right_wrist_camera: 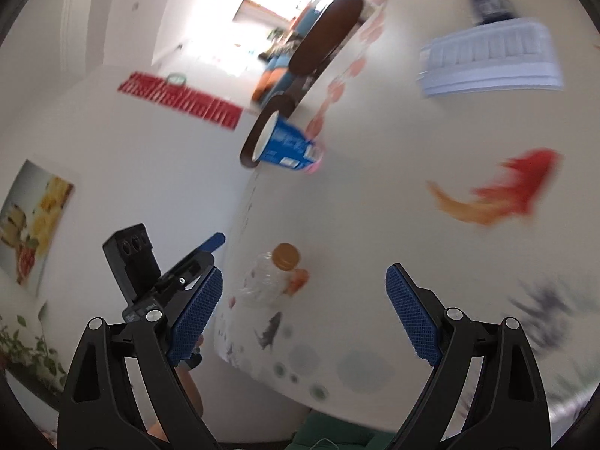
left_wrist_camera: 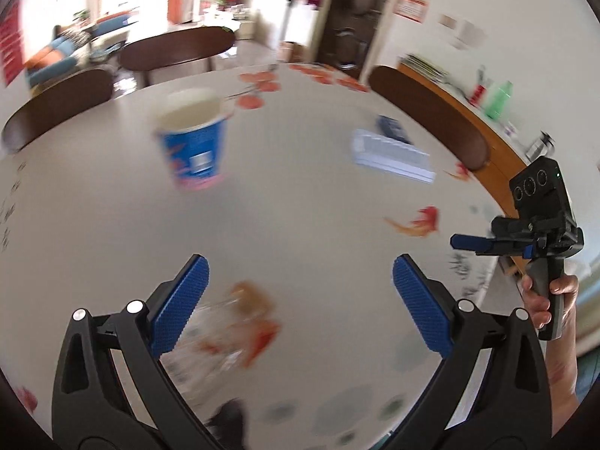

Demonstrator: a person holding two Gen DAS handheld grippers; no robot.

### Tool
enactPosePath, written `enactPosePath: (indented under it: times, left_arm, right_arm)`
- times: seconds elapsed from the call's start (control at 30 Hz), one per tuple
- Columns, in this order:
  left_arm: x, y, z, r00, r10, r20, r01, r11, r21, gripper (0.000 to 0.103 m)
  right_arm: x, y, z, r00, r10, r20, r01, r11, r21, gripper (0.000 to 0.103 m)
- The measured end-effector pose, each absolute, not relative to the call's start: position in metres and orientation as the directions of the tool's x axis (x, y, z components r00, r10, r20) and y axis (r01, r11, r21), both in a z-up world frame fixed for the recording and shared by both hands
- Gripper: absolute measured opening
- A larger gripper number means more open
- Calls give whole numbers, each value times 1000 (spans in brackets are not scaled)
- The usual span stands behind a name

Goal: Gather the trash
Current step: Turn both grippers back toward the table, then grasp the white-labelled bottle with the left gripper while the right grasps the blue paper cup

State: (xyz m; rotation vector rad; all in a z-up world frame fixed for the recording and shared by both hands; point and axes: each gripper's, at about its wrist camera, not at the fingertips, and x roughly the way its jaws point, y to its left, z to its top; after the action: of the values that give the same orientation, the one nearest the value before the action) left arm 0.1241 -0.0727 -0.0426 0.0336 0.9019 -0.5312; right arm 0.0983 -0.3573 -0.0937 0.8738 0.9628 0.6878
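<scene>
Both grippers, left gripper [left_wrist_camera: 300, 302] and right gripper [right_wrist_camera: 304, 313], wide above table [left_wrist_camera: 300, 187].

A crushed clear plastic bottle with an orange cap [left_wrist_camera: 225, 333] lies on the round white fish-patterned table [left_wrist_camera: 300, 202], near its front edge. Farther back to the left stands a blue paper cup [left_wrist_camera: 193, 142]. Behind to the right lies a white ribbed plastic tray [left_wrist_camera: 392, 153], with a dark blue packet [left_wrist_camera: 392, 127] just behind it.
</scene>
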Motion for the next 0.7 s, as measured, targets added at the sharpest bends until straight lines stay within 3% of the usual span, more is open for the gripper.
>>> enactPosePath:
  times: [0.37,0.7]
  left_arm:
    - [146,14,-83,460,-369,-808,373,906,-202,96]
    - [159,24,-119,389,-420,-820,411,876,-254,96]
  right_arm:
    - [164,-266,-89,330,853,-404,-151,470,870,89]
    - [197,-235,-98,304,848,-434,-121,487,865,89]
